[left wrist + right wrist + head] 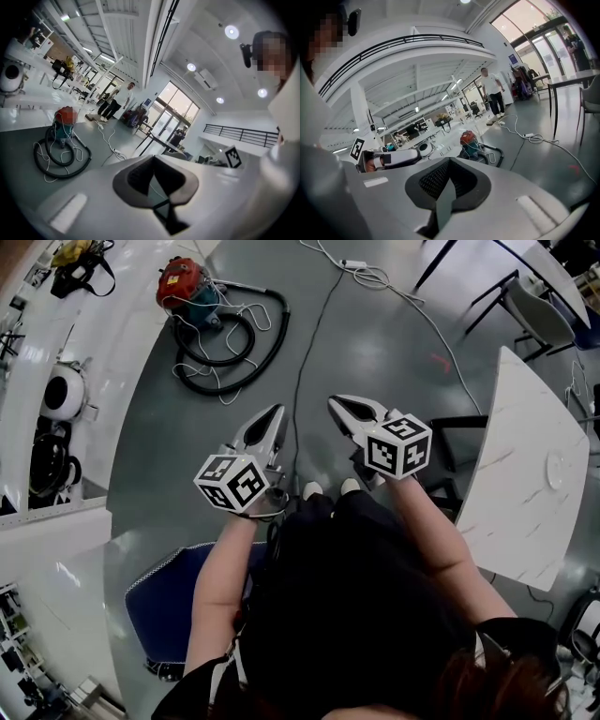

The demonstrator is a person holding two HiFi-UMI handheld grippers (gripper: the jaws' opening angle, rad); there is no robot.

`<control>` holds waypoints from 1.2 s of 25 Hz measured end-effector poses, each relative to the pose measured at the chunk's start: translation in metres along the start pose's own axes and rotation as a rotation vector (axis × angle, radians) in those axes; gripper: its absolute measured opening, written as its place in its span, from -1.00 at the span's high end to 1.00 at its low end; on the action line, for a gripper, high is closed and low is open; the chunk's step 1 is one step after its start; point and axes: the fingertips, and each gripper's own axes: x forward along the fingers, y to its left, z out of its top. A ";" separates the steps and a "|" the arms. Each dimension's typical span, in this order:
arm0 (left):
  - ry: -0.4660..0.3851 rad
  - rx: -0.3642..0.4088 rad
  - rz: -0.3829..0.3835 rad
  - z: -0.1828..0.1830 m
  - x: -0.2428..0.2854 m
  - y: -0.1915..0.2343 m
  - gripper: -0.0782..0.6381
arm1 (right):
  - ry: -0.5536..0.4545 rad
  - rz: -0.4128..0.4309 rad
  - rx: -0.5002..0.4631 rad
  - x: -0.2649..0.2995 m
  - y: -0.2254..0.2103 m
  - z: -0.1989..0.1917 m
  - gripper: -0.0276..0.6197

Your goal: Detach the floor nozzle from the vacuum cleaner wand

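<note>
Lying on the grey floor in the upper left of the head view, the red-topped teal canister vacuum cleaner [190, 289] has its thick black hose [246, 352] coiled in loops beside it and a thin white cord [217, 382] trailing over both. Which stretch of that tangle is the wand or the floor nozzle cannot be made out. The vacuum cleaner is well apart from both tongs, up and to the left of them.

In the left gripper view it sits at the middle left [64, 123], far left of the jaw tips. In the right gripper view it shows just above the tips [469, 142], small and distant.

A thin black cable [309, 343] runs down the floor from the top edge toward the space between the two tongs. The left gripper [277, 411], grey with a marker cube, is at the centre of the head view, pointing up the frame. Its jaws are closed together with nothing between them. The right gripper [335, 401], just beside it on the right, is likewise closed and empty.

A white marble-patterned table [530, 474] stands at the right edge, and a dark blue chair seat [164, 601] is at the lower left.
</note>
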 end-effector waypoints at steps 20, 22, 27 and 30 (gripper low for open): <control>0.044 0.023 0.035 0.014 0.043 0.047 0.76 | 0.019 -0.043 0.027 0.041 -0.045 0.019 0.93; 0.043 0.019 0.049 0.020 0.056 0.054 0.75 | 0.027 -0.040 0.038 0.050 -0.058 0.025 0.93; 0.047 0.021 0.068 0.037 0.099 0.067 0.76 | 0.045 -0.029 0.041 0.073 -0.095 0.051 0.93; 0.047 0.018 0.085 0.045 0.129 0.072 0.76 | 0.056 -0.019 0.045 0.082 -0.122 0.067 0.93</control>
